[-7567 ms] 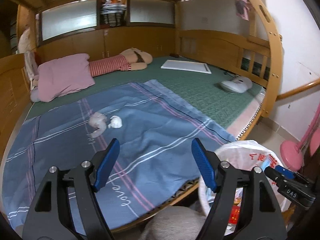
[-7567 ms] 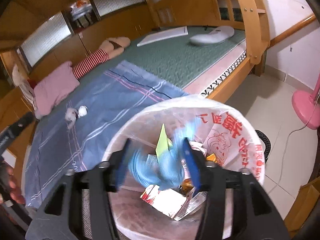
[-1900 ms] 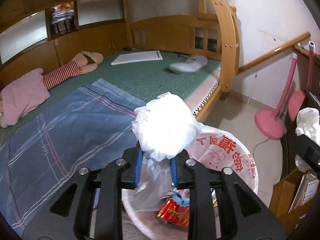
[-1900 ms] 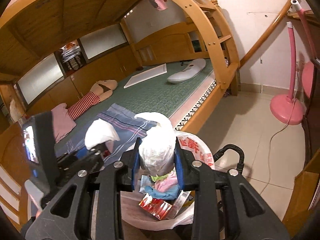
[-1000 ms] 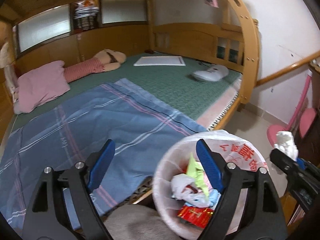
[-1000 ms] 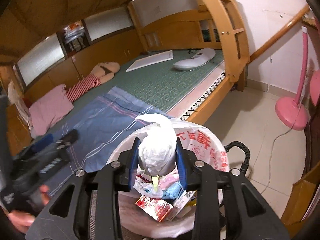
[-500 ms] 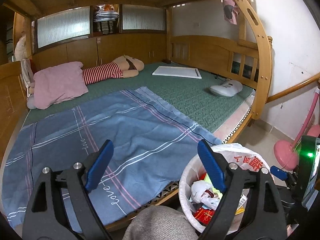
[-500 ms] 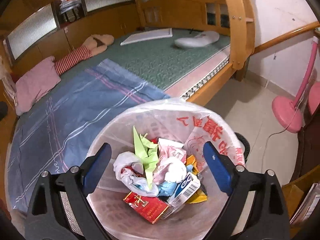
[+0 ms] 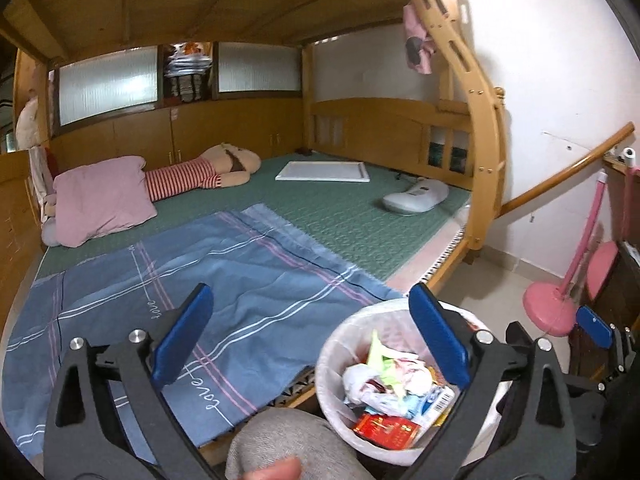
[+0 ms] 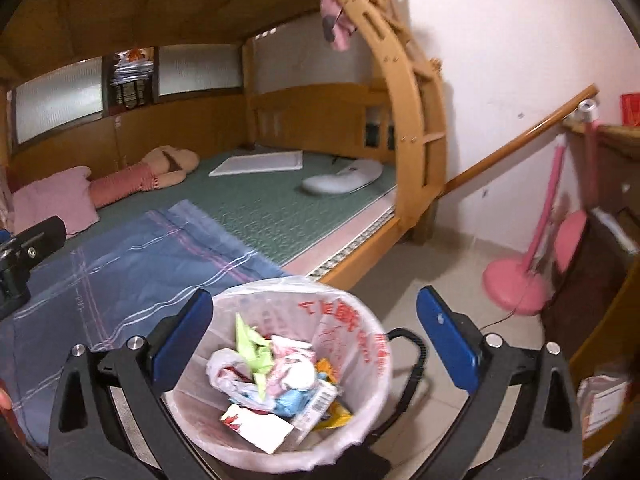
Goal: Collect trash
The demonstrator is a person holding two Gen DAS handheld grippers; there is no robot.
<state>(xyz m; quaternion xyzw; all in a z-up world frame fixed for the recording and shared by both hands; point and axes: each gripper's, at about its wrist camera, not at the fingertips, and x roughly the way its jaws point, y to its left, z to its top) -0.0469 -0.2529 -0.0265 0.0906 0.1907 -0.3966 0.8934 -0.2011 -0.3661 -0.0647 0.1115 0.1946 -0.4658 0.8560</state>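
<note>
A white-lined trash bin [image 10: 360,316] stands on the floor beside the bed, holding crumpled tissues, green paper and packaging [image 10: 276,376]. It also shows in the left wrist view [image 9: 340,340] at lower right. My right gripper [image 10: 316,336] is open and empty, above the bin. My left gripper [image 9: 312,336] is open and empty, above the bed's edge and the bin's left rim. The blue plaid sheet [image 9: 180,284] on the bed carries no trash that I can see.
A wooden bunk bed with a curved ladder post [image 9: 480,160]. On the green mat lie a pink pillow [image 9: 100,196], a striped doll [image 9: 200,176], a white board [image 9: 324,171] and a white device [image 9: 416,198]. A pink fan stand [image 10: 516,276] and cable are on the floor.
Both grippers let go of their white crumpled wads into the bin and now stand open. Both have pulled back and up from the bin.
</note>
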